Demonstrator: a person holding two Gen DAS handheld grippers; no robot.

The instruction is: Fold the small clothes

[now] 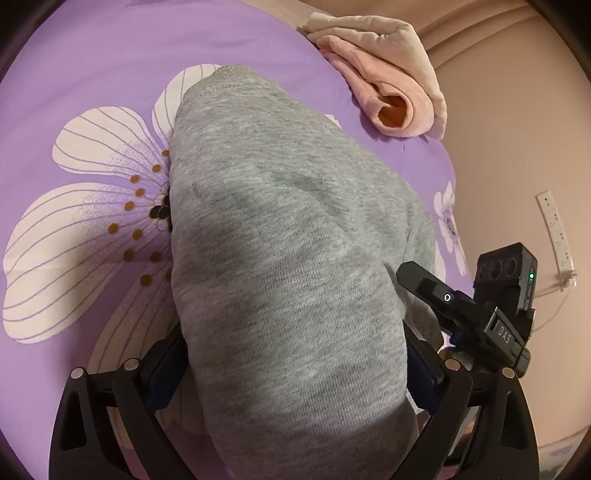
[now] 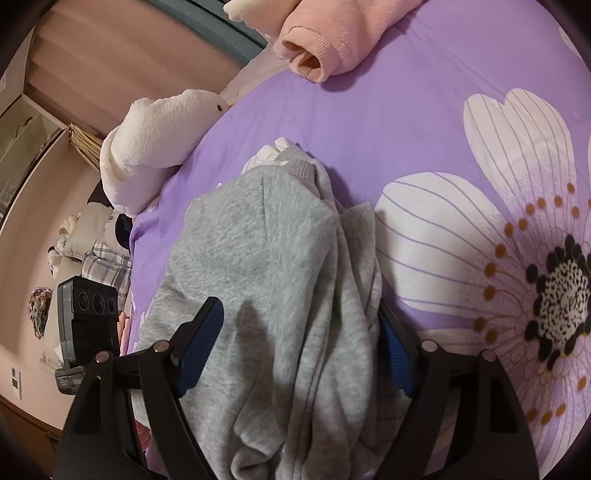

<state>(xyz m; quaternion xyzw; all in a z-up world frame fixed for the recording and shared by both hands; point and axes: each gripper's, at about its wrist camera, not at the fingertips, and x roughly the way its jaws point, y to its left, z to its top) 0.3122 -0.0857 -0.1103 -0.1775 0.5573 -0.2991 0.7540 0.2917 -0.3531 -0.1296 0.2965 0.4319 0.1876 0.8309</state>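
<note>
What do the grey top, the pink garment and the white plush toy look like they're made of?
Grey heathered sweatshirt: looks like cotton-blend jersey knit, matte, with a flecked weave and ribbed cuff. Pink folded garment: soft fleece-like knit with a ribbed cuff. White plush toy: fuzzy pile, probably polyester.

Open purple bedsheet (image 2: pixel 424 110) right of the grey garment (image 2: pixel 266 258) in the right wrist view: flat, bare, free for a pass. Beyond the garment's far end, a strip of clear sheet up to the pink folded garment (image 2: pixel 332 40). Leftward, blocked by a white plush toy (image 2: pixel 155 136) at the bed's edge. In the left wrist view, bare flowered sheet left of the grey bulk; on the other side, the right tool (image 1: pixel 417 295) close against the cloth, narrowing that gap.
</note>
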